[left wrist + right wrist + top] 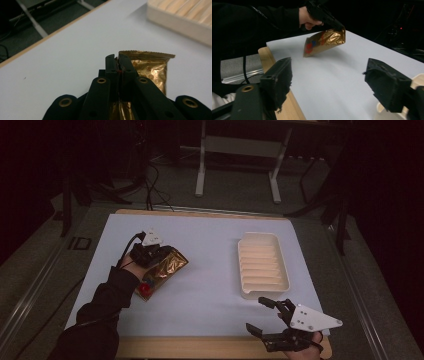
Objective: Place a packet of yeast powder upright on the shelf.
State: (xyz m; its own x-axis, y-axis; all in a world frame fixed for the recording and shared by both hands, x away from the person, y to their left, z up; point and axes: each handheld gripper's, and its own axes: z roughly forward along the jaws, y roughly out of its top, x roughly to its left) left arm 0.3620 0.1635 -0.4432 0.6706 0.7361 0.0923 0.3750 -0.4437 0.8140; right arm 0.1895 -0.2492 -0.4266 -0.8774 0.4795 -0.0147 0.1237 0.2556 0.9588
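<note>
Left tool (159,251) clamped tight on one end of the crinkled gold foil packet (164,270), lifted at that end, long axis sloping down to a far corner at the white desk (210,285). Ridged cream tray (263,265) off to the packet's right, nearer the wide-open, empty right tool (261,316).

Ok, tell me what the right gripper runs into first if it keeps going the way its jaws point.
Probably nothing soon: ahead of the right gripper lies bare white table. Farther along that line hangs the gold snack packet in the left gripper, though depth is unclear.
</note>
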